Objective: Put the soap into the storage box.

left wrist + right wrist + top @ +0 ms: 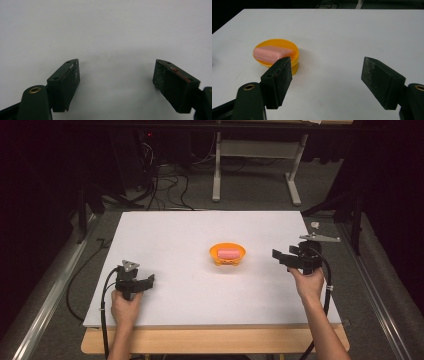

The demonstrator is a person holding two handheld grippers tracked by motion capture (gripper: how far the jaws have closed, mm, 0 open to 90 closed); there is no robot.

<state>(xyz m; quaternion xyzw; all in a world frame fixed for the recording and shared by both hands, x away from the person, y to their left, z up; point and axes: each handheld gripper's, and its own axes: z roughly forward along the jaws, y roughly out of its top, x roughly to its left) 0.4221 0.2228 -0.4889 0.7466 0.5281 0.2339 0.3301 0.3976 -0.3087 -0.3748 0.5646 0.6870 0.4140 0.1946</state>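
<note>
- The bowl (227, 255) stands on the worktop (175, 235), a little right of its middle.
- A soap-like bar (228, 253) lies inside the bowl.
- The left tongs (149, 281) rest near the worktop's front left corner, well left of the bowl and nearer the person.
- The right tongs (278, 256) sit by the worktop's right edge, right of the bowl and apart from it.
- A table frame (255, 165) stands on the floor behind the worktop.
</note>
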